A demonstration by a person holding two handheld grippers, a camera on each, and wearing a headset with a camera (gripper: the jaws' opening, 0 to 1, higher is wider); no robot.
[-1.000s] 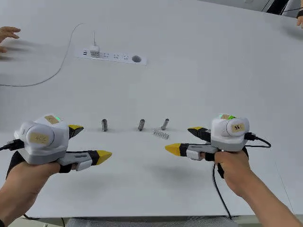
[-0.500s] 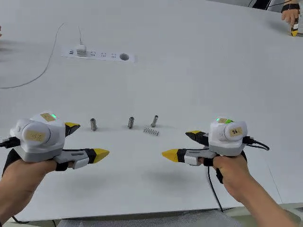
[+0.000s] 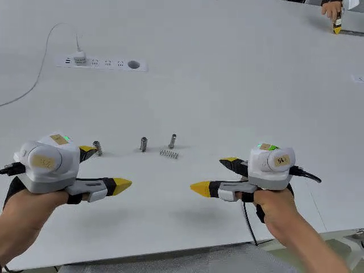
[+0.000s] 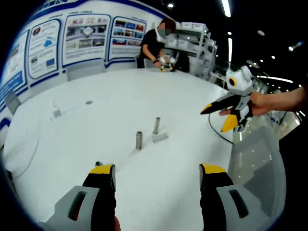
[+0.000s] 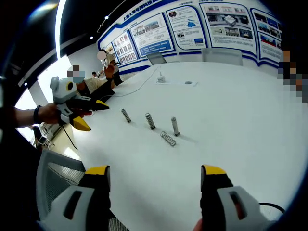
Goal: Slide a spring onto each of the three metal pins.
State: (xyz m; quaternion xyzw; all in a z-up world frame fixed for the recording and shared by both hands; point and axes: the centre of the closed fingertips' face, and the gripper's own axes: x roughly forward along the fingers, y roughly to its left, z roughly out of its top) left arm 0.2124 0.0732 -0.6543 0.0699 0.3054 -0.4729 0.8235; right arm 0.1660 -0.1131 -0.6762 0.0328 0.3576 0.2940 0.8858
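Note:
Three short metal pins stand in a row on the white table. The left pin (image 3: 97, 148) and the middle pin (image 3: 143, 144) each carry a spring. The right pin (image 3: 172, 140) is bare, and a loose spring (image 3: 168, 153) lies just in front of it. My left gripper (image 3: 105, 168) hovers open near the left pin, holding nothing. My right gripper (image 3: 214, 174) hovers open to the right of the row, jaws pointing left. In the right gripper view the bare pin (image 5: 175, 126) and the loose spring (image 5: 168, 138) lie ahead of the open jaws.
A white power strip (image 3: 102, 62) with a plugged cable lies at the far left of the table. A person's hand with another gripper (image 3: 333, 11) is at the far right corner. The table's front edge runs just below my hands.
The head view has swung right and up, so the pins sit further left in the picture. Both grippers stay open and empty. Pins and loose spring have not moved on the table.

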